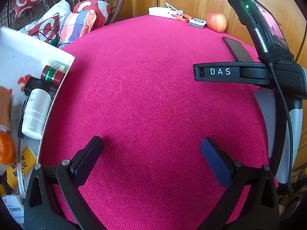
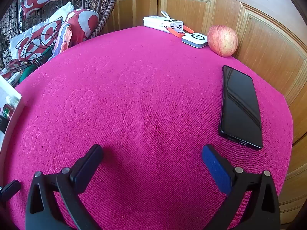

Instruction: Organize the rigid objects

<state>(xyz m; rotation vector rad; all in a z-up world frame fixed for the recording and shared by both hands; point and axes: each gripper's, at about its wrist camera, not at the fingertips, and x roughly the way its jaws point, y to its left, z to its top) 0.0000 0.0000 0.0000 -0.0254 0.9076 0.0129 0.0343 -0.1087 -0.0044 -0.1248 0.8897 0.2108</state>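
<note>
A black phone [image 2: 239, 107] lies flat on the pink cloth [image 2: 144, 95] at the right, near the wooden wall; it also shows in the left wrist view [image 1: 237, 48]. A red apple [image 2: 222, 40] stands at the far right corner, next to a small white-grey puck [image 2: 194, 39] and a white power bank [image 2: 163, 24] with an orange strap. My right gripper [image 2: 152, 159] is open and empty, just left of the phone's near end. My left gripper [image 1: 151, 153] is open and empty over the bare cloth. The right gripper's body [image 1: 249, 72] is at the right in the left wrist view.
A white tray [image 1: 57, 88] at the table's left edge holds a white bottle [image 1: 36, 113], a red-green jar [image 1: 51, 75], a black box [image 1: 37, 85], an orange [image 1: 6, 148] and yellow packets. Cushions [image 2: 46, 36] lie in a wicker chair behind. Wooden panels [image 2: 268, 38] border the right.
</note>
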